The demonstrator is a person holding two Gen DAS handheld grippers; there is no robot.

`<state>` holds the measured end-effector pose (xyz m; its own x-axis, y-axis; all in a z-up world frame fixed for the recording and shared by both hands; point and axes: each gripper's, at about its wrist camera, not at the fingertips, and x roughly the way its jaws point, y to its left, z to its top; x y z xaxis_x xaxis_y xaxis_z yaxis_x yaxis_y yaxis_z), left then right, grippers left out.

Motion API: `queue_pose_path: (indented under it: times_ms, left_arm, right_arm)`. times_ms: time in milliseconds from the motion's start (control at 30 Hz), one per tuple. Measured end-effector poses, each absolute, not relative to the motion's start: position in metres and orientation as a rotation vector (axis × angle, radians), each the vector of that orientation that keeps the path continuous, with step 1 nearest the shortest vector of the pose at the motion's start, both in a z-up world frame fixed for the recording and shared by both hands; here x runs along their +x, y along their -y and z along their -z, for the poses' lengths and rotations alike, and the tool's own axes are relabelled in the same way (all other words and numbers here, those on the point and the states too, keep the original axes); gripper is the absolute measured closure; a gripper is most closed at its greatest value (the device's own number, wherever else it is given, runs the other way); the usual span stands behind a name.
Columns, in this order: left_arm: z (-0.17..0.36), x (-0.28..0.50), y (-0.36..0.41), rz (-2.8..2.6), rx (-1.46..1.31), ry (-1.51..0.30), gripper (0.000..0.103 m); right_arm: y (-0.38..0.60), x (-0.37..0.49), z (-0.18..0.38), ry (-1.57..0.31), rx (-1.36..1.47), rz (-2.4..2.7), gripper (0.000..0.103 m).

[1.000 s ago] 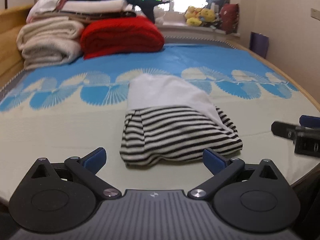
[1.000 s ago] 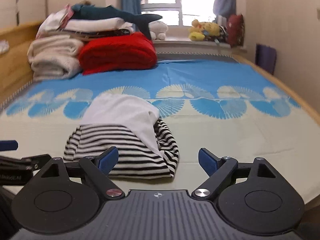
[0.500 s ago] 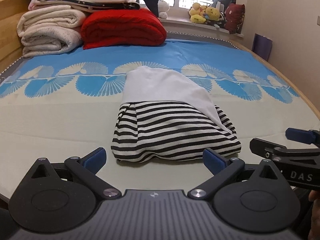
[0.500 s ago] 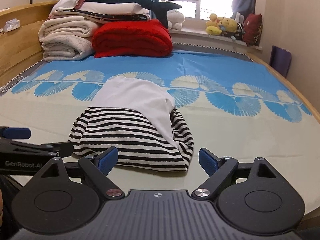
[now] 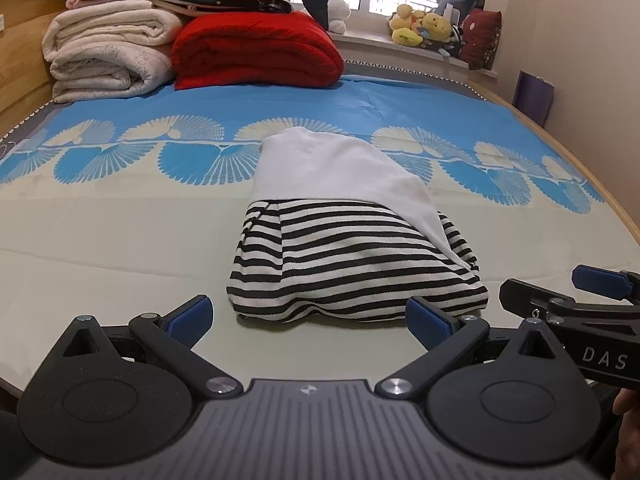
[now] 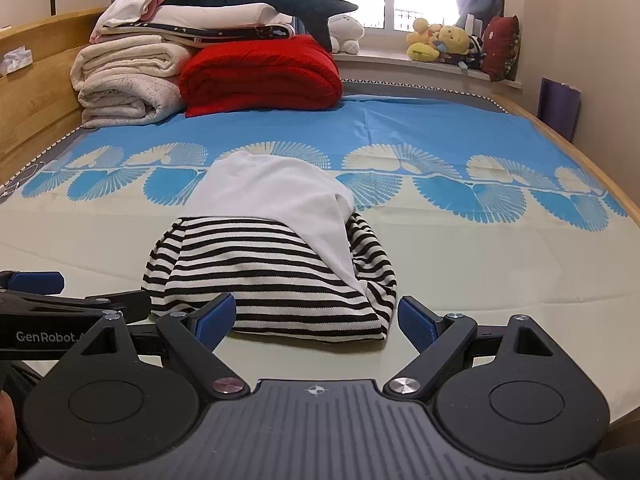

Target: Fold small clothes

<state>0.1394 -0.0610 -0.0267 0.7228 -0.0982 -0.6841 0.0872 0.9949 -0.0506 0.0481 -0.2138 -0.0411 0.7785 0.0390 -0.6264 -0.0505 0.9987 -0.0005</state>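
Note:
A small garment lies folded on the bed, its black-and-white striped part (image 5: 352, 268) (image 6: 264, 280) toward me and its white part (image 5: 332, 172) (image 6: 276, 192) beyond. My left gripper (image 5: 308, 316) is open, just short of the striped near edge, with nothing between its blue pads. My right gripper (image 6: 316, 316) is open too, its left pad close against the striped hem and its right pad past the garment's right corner. Each gripper shows in the other's view: the right gripper (image 5: 568, 304) at the far right, the left gripper (image 6: 76, 300) at the far left.
The bed sheet (image 5: 120, 240) is cream near me and blue with fan patterns further back. Folded cream blankets (image 5: 108, 52) and a red blanket (image 5: 256, 48) are stacked at the headboard end, a plush shark on top. Soft toys (image 6: 444, 40) line the windowsill. A wooden bed rail (image 6: 600, 176) runs along the right.
Both grippers have moved closer to the garment and tilted up a little, so it looks larger. The two grippers have drawn nearer to each other. Both stayed open.

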Motion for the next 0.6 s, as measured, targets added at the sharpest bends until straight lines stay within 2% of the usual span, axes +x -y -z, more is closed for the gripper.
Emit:
queue_pose_path:
  times_ms: [600]
  left_arm:
    - [0.0276,0.1401,0.0618,0.102,-0.009,-0.757,0.001]
  right_arm:
    - [0.2153,0.0475,0.0405,-0.679,-0.019,-0.042,0.014]
